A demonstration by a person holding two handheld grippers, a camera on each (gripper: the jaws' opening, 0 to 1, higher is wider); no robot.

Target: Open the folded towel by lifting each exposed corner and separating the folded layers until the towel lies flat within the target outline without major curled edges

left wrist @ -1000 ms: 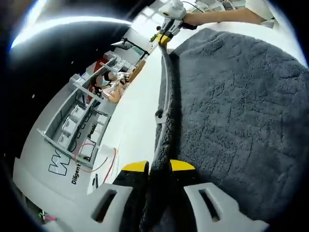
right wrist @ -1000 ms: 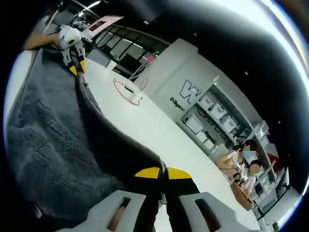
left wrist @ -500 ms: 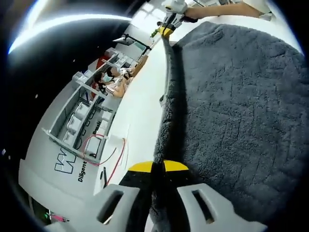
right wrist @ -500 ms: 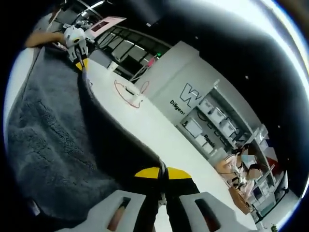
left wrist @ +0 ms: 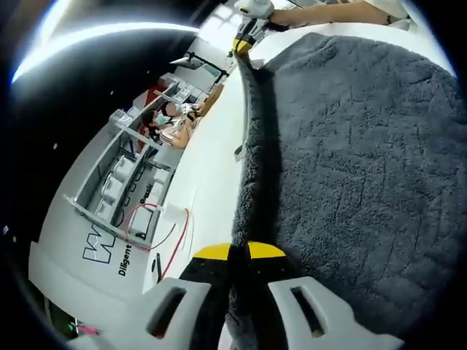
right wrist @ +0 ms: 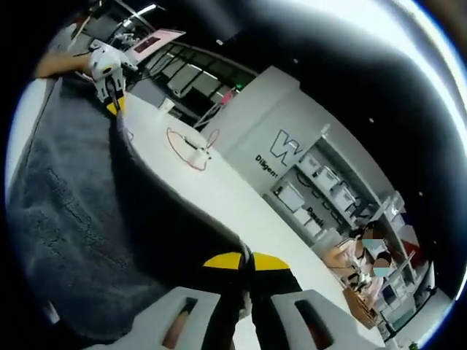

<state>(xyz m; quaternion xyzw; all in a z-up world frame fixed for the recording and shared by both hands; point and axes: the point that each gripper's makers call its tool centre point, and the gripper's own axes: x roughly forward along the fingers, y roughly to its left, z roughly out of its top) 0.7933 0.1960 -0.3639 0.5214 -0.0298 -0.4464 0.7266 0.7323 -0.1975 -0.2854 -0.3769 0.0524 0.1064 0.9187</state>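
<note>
Towel (left wrist: 350, 160), dark grey, stretches taut above the white tabletop (left wrist: 208, 157); left claw (left wrist: 238, 251) pinches one edge corner; right claw (right wrist: 244, 260) clamps the opposite corner.

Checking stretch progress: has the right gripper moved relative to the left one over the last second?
Yes. In the left gripper view the right gripper has drawn further off along the towel edge, which now runs straighter than before; both stay clamped.
</note>
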